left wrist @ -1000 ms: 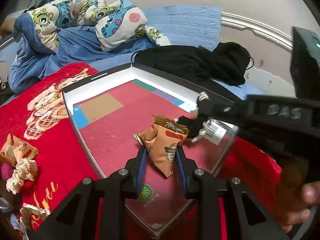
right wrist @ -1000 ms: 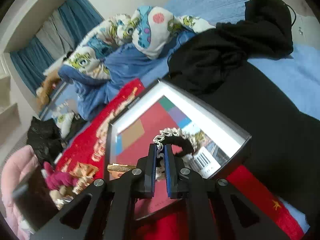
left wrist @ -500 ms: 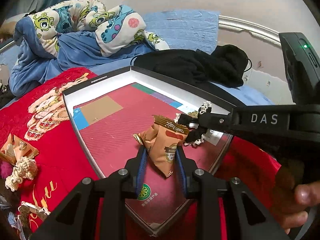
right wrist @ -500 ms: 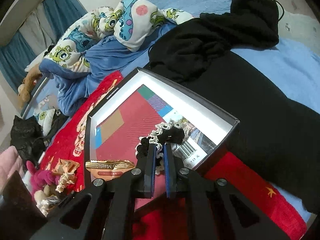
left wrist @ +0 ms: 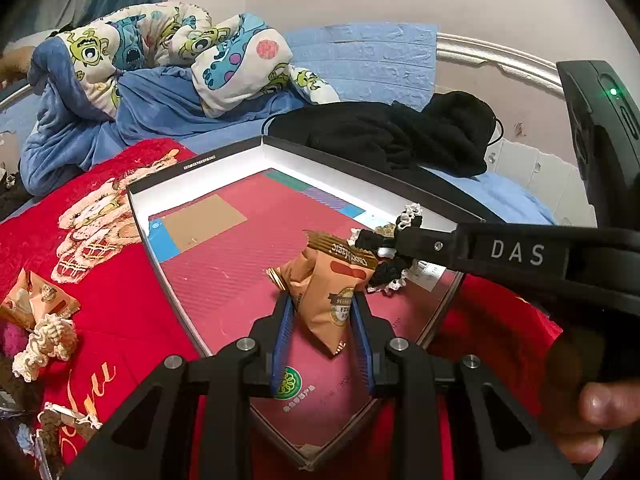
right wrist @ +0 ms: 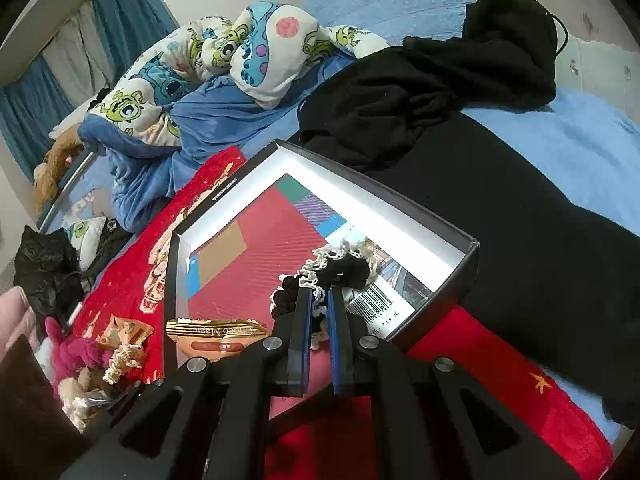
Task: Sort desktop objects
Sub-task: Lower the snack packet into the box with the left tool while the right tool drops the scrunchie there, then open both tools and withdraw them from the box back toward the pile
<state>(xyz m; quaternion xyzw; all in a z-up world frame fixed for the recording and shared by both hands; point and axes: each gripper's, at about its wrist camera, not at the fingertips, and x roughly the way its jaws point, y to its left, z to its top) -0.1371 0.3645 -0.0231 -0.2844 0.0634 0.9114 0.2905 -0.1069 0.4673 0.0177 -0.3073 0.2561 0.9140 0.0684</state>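
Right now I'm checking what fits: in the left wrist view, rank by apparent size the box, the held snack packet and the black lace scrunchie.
1. box
2. snack packet
3. black lace scrunchie, partly hidden

— What do the two tools look like up close?

— The left gripper (left wrist: 323, 312) is matte black plastic, its two fingers lined with ribbed blue pads (left wrist: 282, 344). Round silver screws sit on the black linkage arms, which have triangular cut-outs toward six o'clock.

— And the other one?

— The right gripper (right wrist: 318, 300) has the same build: black fingers, blue pads, silver screw heads. From the left wrist view its side bears white letters "DAS", with one small screw beside them. At two o'clock a black housing shows a green light. A fingertip (left wrist: 604, 404) shows at four o'clock.
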